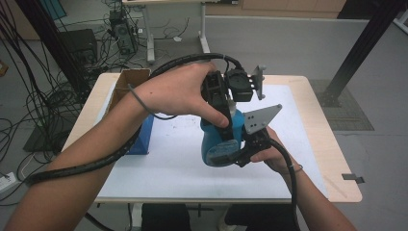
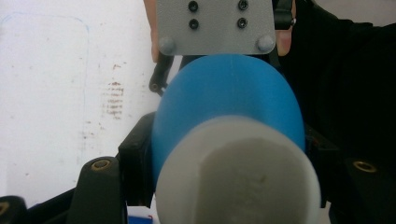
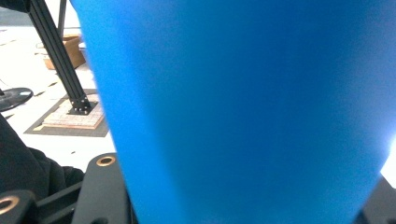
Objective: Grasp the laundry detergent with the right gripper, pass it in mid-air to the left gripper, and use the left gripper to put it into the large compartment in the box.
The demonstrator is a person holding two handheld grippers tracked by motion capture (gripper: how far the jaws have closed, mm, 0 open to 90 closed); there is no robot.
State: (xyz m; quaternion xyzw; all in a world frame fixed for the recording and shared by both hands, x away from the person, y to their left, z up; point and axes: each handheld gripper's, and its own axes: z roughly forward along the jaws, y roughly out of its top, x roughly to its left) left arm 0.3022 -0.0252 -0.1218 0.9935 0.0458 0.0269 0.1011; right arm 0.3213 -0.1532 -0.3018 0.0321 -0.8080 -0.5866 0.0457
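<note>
Both grippers meet above the middle of the surface (image 1: 183,163), which is covered by a pale sheet. The left gripper (image 1: 226,103) is clamped on the white cap (image 2: 238,172) of a smooth blue bottle (image 1: 219,142). The right gripper (image 1: 250,144) hugs the bottle's rounded body from the other side. A cardboard box (image 1: 127,84) sits at the far left edge with a blue block (image 1: 144,134) beside it; I cannot see inside the box. The sheet around them lies open.
</note>
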